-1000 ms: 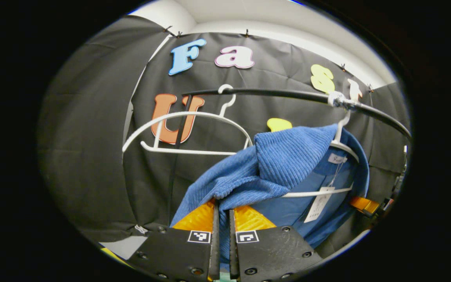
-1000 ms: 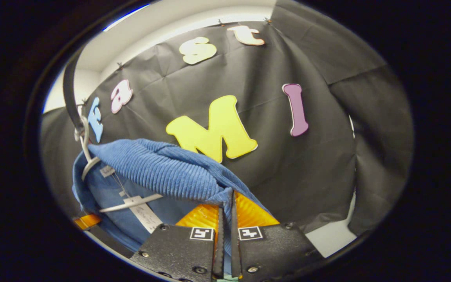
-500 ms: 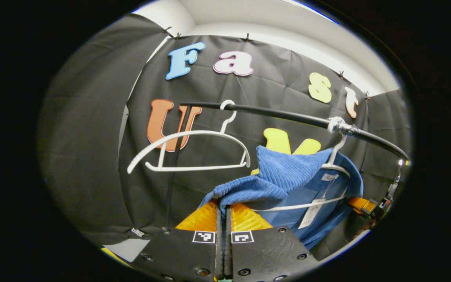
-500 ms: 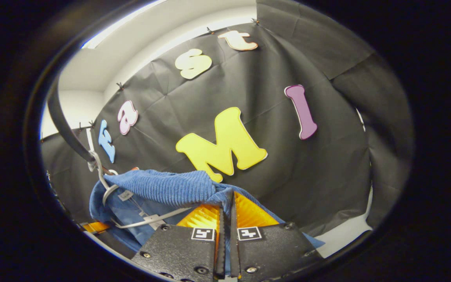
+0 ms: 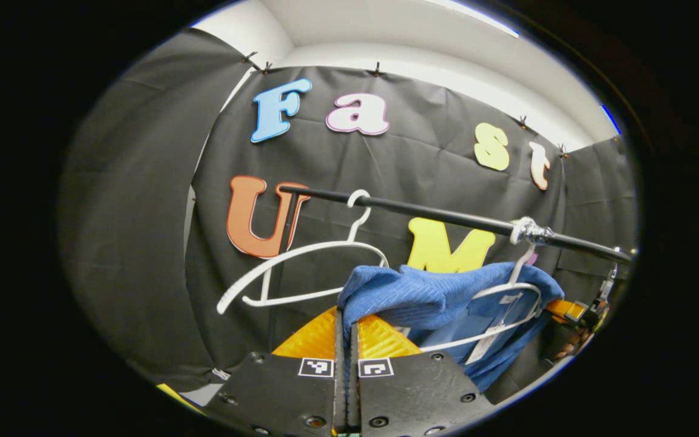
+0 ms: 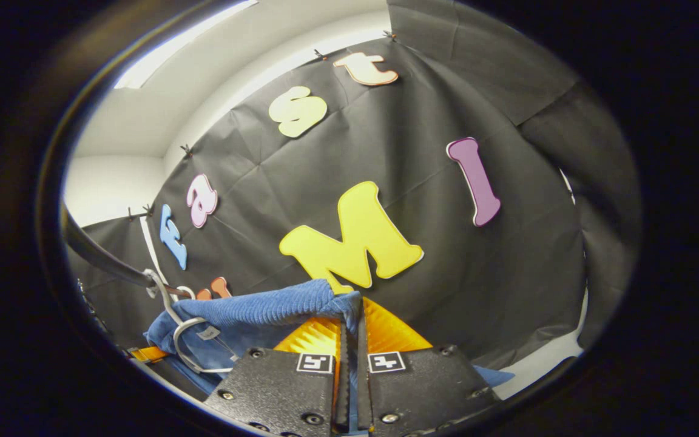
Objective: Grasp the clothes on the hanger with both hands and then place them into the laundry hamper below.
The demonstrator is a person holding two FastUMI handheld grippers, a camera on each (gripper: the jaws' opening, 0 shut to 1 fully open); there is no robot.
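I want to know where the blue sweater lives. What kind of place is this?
It looks like a small booth set up as a clothes-hanging corner. A black clothes rail carries an empty white hanger and the blue sweater on its own hanger, with black cloth walls behind.

In the left gripper view, the blue garment is covering part of the white hanger under it, and its hem is running out of sight below; the paper tag is too small to make out. In the right gripper view, the black rail is getting cut off at the left edge
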